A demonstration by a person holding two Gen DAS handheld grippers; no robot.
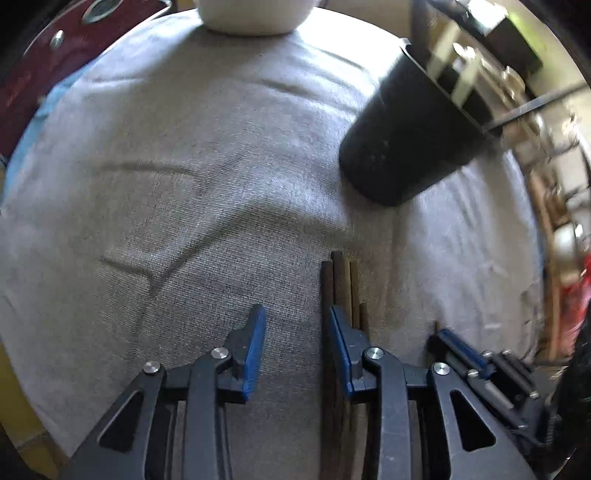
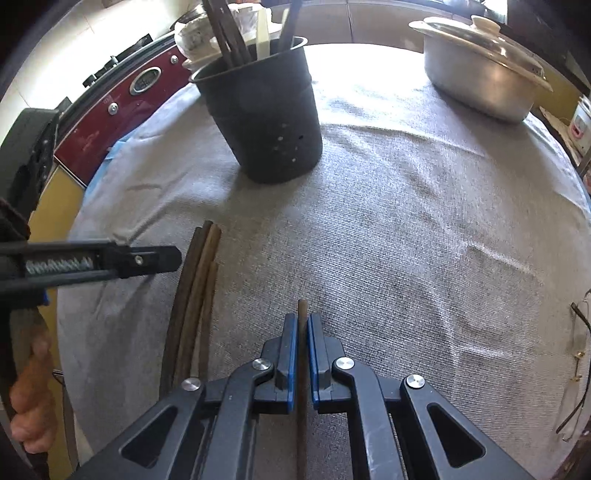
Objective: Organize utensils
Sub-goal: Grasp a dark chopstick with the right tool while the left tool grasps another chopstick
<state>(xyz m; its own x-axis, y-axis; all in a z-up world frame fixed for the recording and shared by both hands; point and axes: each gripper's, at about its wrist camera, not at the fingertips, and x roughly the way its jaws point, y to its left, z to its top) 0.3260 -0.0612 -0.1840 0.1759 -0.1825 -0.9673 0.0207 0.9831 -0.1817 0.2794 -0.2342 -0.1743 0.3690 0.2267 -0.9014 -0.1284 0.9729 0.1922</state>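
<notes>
A black utensil holder (image 2: 264, 110) stands on the grey cloth (image 2: 406, 221) and holds several dark chopsticks and a pale utensil; it also shows in the left wrist view (image 1: 402, 136). A bunch of dark brown chopsticks (image 2: 194, 291) lies on the cloth; in the left wrist view the bunch (image 1: 340, 284) lies under my left gripper's right finger. My left gripper (image 1: 295, 325) is open and empty above the cloth. My right gripper (image 2: 303, 325) is shut on a single brown chopstick (image 2: 303, 314), just right of the bunch. The right gripper's tip (image 1: 458, 347) shows in the left wrist view.
A metal pot with lid (image 2: 480, 62) stands at the back right. A red appliance (image 2: 122, 110) lies beyond the cloth's left edge. Eyeglasses (image 2: 576, 365) lie at the right edge. A white bowl (image 1: 255, 16) sits at the far end in the left wrist view.
</notes>
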